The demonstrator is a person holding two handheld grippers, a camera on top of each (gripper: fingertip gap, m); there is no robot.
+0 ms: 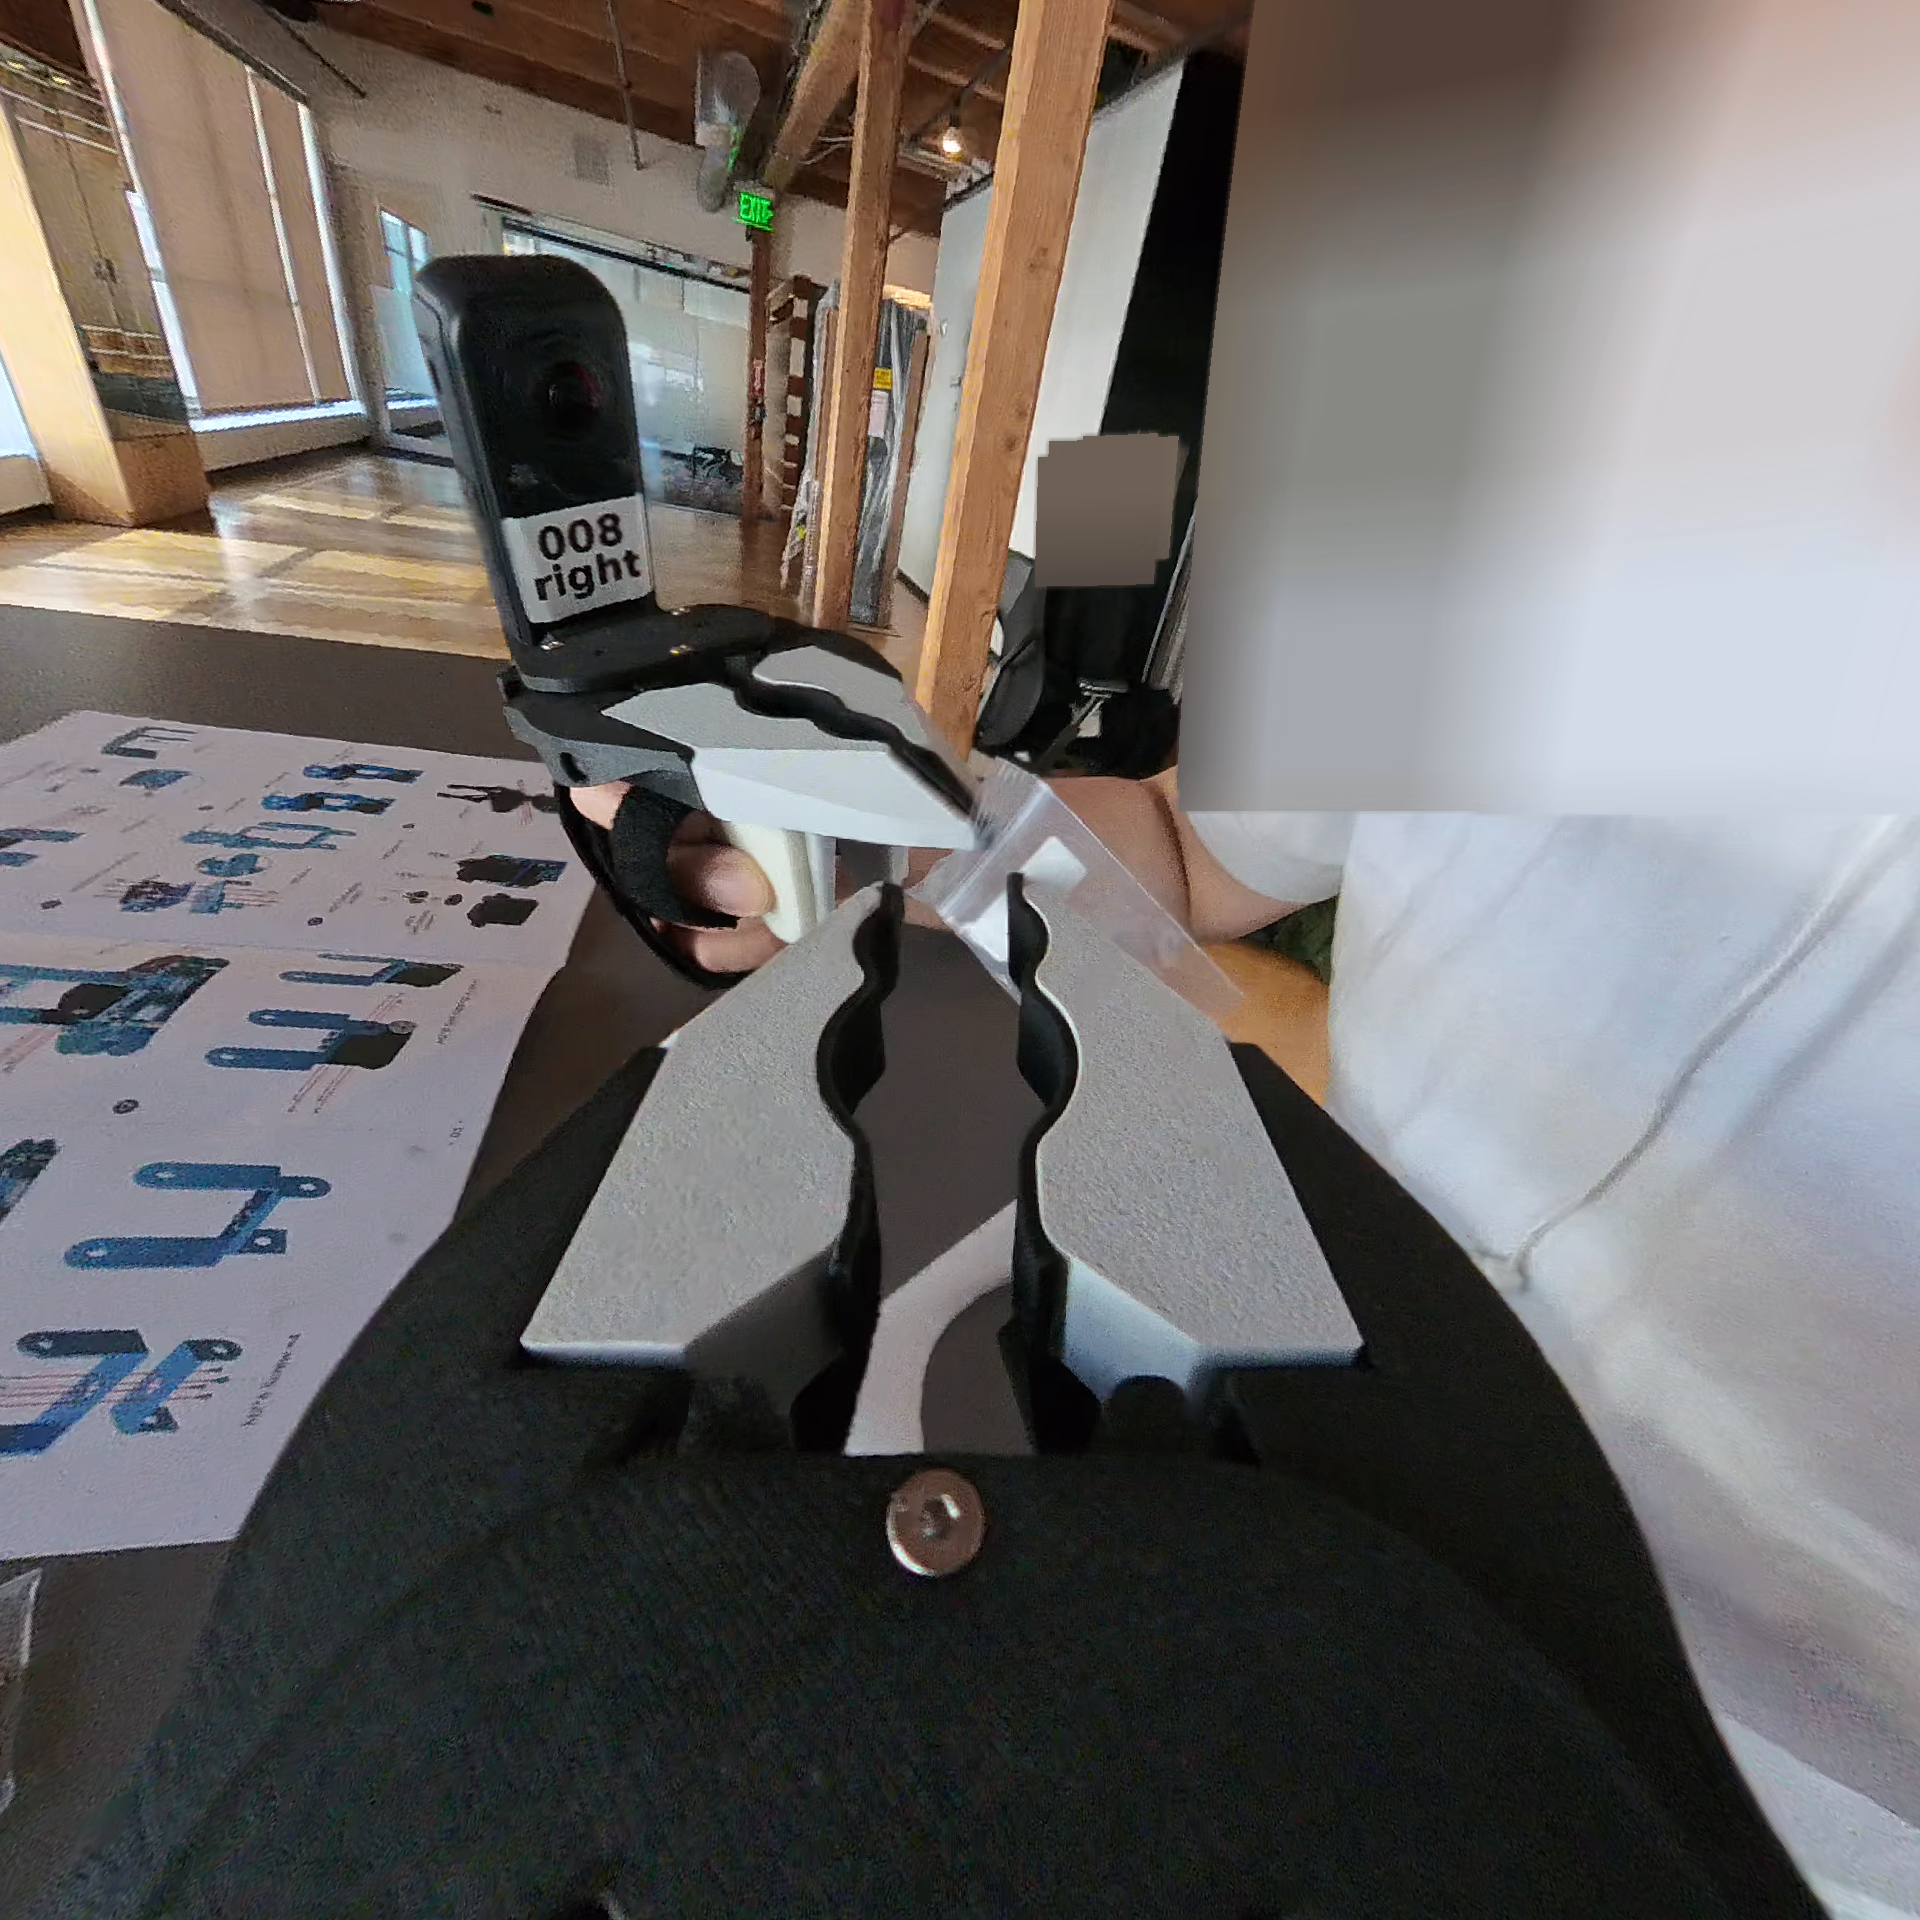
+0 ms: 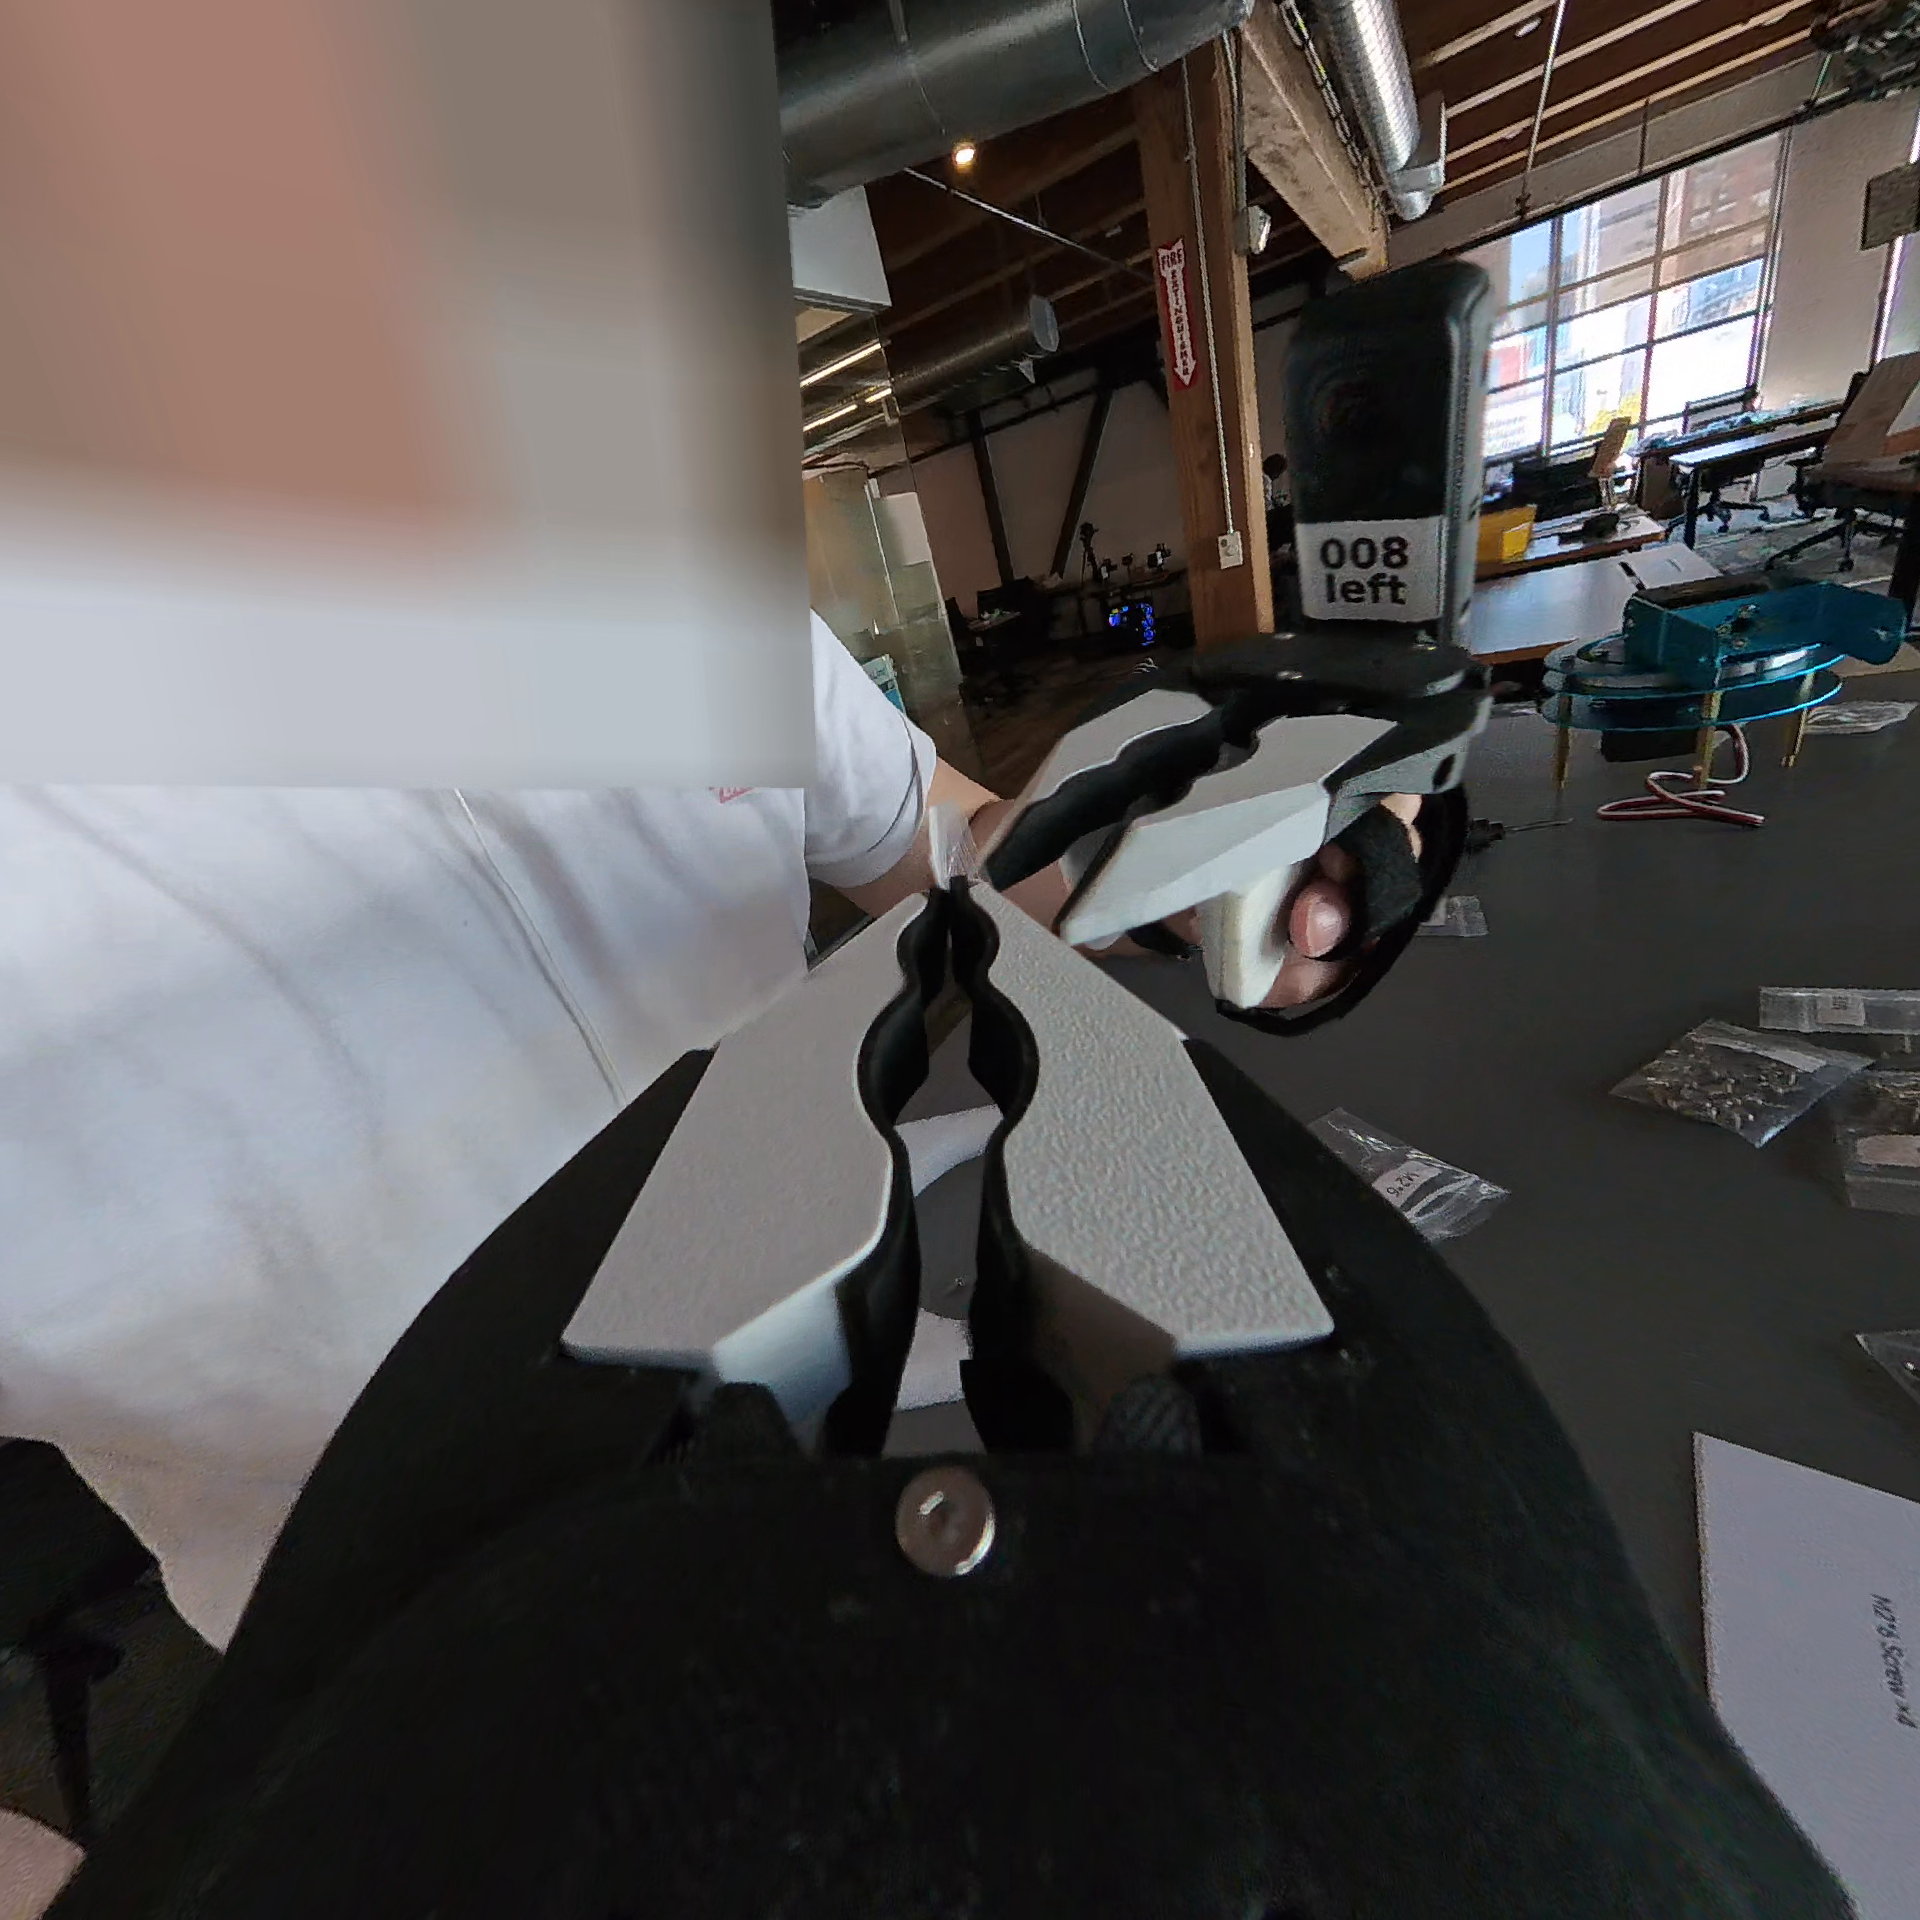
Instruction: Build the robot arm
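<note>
My right gripper (image 2: 951,894) is shut on the edge of a small clear plastic bag (image 2: 945,836), held in the air in front of a person in a white shirt (image 2: 364,1039). In the left wrist view the right gripper (image 1: 971,816) pinches the bag's upper corner, and the bag (image 1: 1101,914) hangs slanting down to the right. My left gripper (image 1: 951,902) is open, with its tips right at the bag's lower edge. Its jaws stand a small gap apart. I cannot tell if it touches the bag. The left gripper also shows in the right wrist view (image 2: 992,868).
Printed sheets with blue part drawings (image 1: 208,1039) lie on the dark table (image 2: 1455,1039). Several small bags of screws (image 2: 1725,1081) and one more bag (image 2: 1403,1174) lie to the right. A blue round-plate assembly (image 2: 1704,665) with red-white wire (image 2: 1673,805) stands farther back. A white sheet (image 2: 1818,1621) lies nearby. My two grippers' fingertips are within a few centimetres of each other.
</note>
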